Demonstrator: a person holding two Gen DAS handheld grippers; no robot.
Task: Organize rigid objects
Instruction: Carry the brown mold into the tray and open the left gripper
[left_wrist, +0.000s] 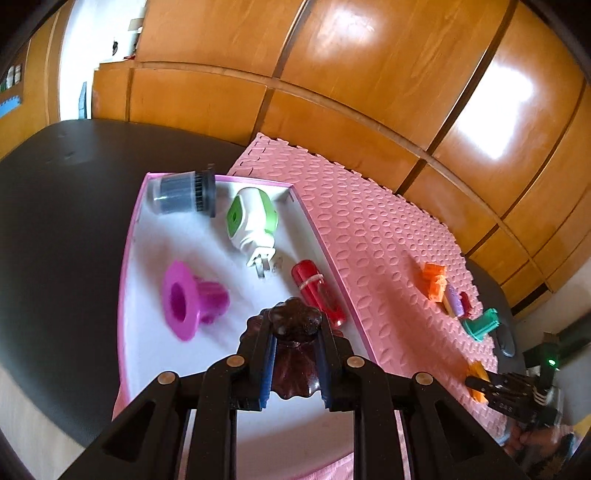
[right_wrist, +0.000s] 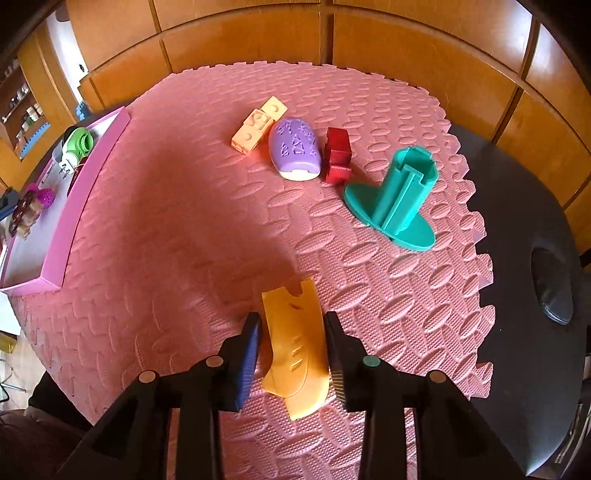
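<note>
On the left, the left tongs (left_wrist: 295, 328) pinch a dark brown scalloped piece (left_wrist: 295, 321) above the pink-rimmed tray (left_wrist: 321, 236). On the pink mat (right_wrist: 184, 221) to the right, the right tongs (right_wrist: 293, 325) straddle a yellow curved piece (right_wrist: 295, 343), pads not pressing.

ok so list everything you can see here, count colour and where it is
tray: 1, pink rim, white inside, left of mat
filter cartridge: 1, grey, tray's far corner
plug-in device: 1, white and green, in tray
flanged piece: 1, magenta, in tray
red cylinder: 1, in tray by right wall
foam mat: 1, pink, on dark table
block strip: 1, orange, far mat
oval piece: 1, purple, beside it
red block: 1, right of oval
flanged stand: 1, teal, mat's right
curved piece: 1, yellow-orange, between right jaws
brown ornament: 1, held over tray
left gripper: black, shut
right gripper: black
</note>
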